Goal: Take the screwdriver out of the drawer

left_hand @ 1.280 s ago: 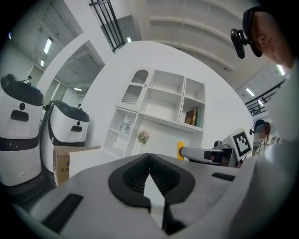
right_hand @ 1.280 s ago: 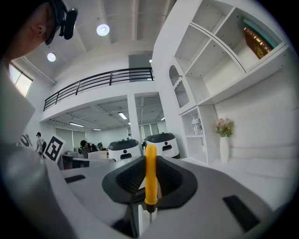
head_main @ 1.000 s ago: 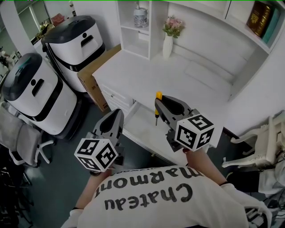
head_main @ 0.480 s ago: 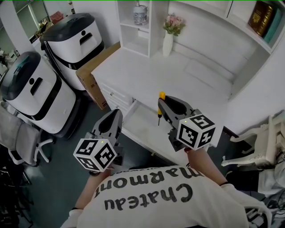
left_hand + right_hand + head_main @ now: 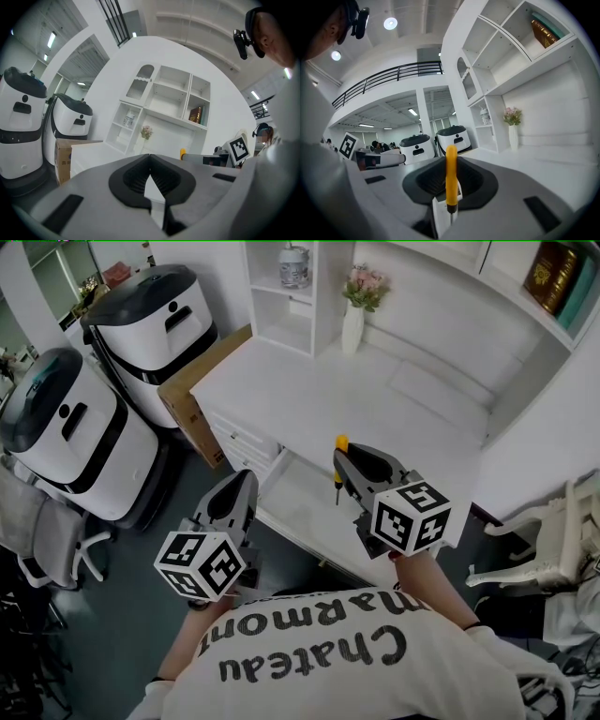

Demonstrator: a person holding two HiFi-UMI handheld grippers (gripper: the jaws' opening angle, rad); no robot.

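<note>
A screwdriver point(image 5: 341, 448) with a yellow handle stands upright between the jaws of my right gripper point(image 5: 340, 461), tip pointing down. The right gripper is shut on it and hangs over the front edge of the white desk point(image 5: 375, 399), just above the open drawer point(image 5: 292, 495). In the right gripper view the yellow handle point(image 5: 451, 178) is pinched between the dark pads. My left gripper point(image 5: 244, 482) is lower left, in front of the drawer's left end. Its jaws point(image 5: 150, 159) meet at the tips with nothing between them.
Two white-and-black machines point(image 5: 159, 324) point(image 5: 66, 427) and a cardboard box point(image 5: 192, 395) stand left of the desk. A vase with flowers point(image 5: 354, 324) and a shelf unit point(image 5: 295, 296) sit at the desk's back. Books point(image 5: 548, 277) are top right. A white chair point(image 5: 553, 540) stands right.
My right gripper has drifted a little down and to the right with the screwdriver still in it. The left gripper has stayed where it was.
</note>
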